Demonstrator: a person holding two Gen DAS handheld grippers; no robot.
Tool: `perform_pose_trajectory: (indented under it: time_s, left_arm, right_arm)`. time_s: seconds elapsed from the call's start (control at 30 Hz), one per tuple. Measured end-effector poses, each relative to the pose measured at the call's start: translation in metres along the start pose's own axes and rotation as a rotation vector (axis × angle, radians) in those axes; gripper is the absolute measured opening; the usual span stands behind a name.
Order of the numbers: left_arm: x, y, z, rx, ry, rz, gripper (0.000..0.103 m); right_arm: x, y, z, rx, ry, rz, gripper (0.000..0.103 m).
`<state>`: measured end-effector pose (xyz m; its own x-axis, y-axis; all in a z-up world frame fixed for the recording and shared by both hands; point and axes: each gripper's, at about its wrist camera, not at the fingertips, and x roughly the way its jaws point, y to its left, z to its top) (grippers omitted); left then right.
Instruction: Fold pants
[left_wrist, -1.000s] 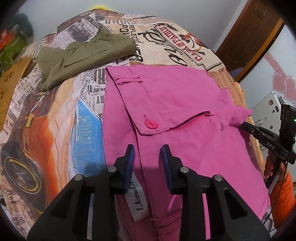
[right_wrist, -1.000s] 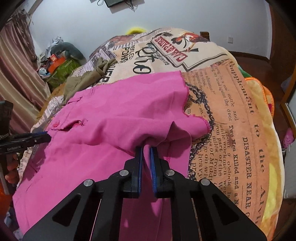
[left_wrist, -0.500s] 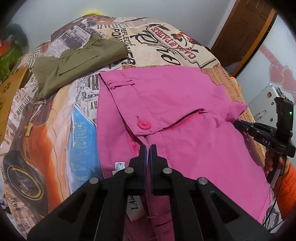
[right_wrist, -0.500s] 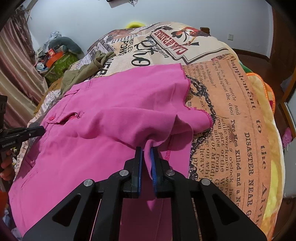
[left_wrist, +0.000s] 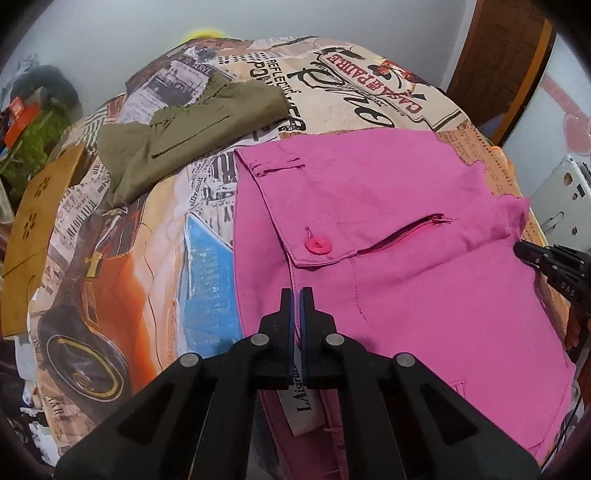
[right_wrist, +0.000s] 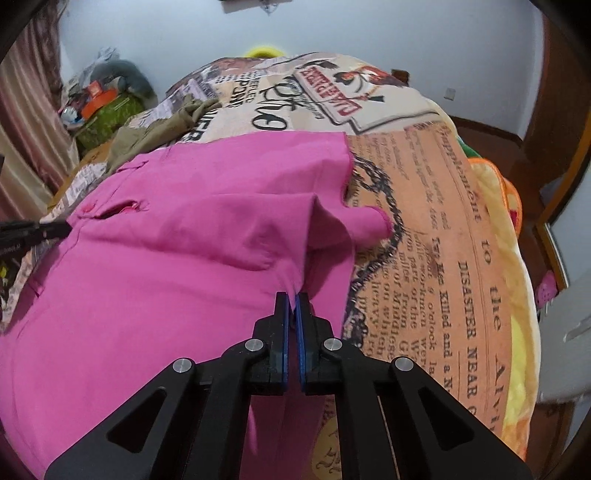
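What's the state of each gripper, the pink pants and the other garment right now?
left gripper: shut on the pink pants' waistband edge
right gripper: shut on a lifted fold at the hem end
pink pants: spread on the bed, button undone, zipper partly open
olive pants: lying loosely folded farther back, untouched

Pink pants (left_wrist: 406, 280), cotton-like, spread nearly flat just ahead of the left tongs, waistband end nearest, legs running away toward the right tongs. Fly open, zipper (left_wrist: 402, 234) parted, round pink button (left_wrist: 317, 246) on the flap just beyond the left tips. Belt loop farther off, up and to the left of the button. White label (left_wrist: 301, 406) showing inside the waistband, directly under the left tongs. Leg hem bunched into a raised fold (right_wrist: 332, 229) right at the right tongs' tips, cloth pinched there. Wrinkled across the seat, smooth elsewhere.
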<state>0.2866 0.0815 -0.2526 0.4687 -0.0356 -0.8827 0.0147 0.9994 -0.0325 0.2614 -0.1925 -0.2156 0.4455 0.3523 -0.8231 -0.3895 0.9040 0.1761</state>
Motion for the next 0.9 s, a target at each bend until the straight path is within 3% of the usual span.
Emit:
perform_pose_trajectory:
  time_s: [0.13, 0.27, 0.33, 0.53, 0.6, 0.67, 0.73, 0.9]
  left_arm:
    - [0.002, 0.004, -0.001, -0.016, 0.017, -0.024, 0.004]
    - [-0.012, 0.01, 0.003, -0.039, -0.001, -0.034, 0.006]
    - [-0.02, 0.014, 0.007, -0.048, -0.018, -0.026, 0.008]
    - [-0.027, 0.027, 0.033, -0.1, -0.064, -0.032, 0.026]
    - [-0.022, 0.027, 0.043, -0.104, -0.069, -0.031, 0.027]
    - [-0.016, 0.028, 0.05, -0.104, -0.066, -0.038, 0.028]
    - [-0.009, 0.028, 0.053, -0.103, -0.055, -0.04, 0.028]
    - [0.014, 0.028, 0.059, -0.125, -0.011, -0.09, 0.028]
  right_arm:
    - [0.0, -0.007, -0.002, 0.026, 0.022, -0.044, 0.002]
    - [-0.011, -0.017, -0.003, 0.06, 0.022, 0.016, 0.002]
    - [-0.02, -0.022, 0.002, 0.076, 0.001, 0.005, 0.003]
    - [-0.035, -0.036, 0.033, 0.138, -0.07, 0.04, 0.007]
    - [-0.032, -0.037, 0.043, 0.134, -0.079, 0.026, 0.012]
    - [-0.026, -0.037, 0.054, 0.124, -0.085, 0.009, 0.03]
    - [-0.021, -0.038, 0.059, 0.112, -0.091, 0.006, 0.04]
    - [0.003, -0.041, 0.064, 0.096, -0.052, -0.005, 0.041]
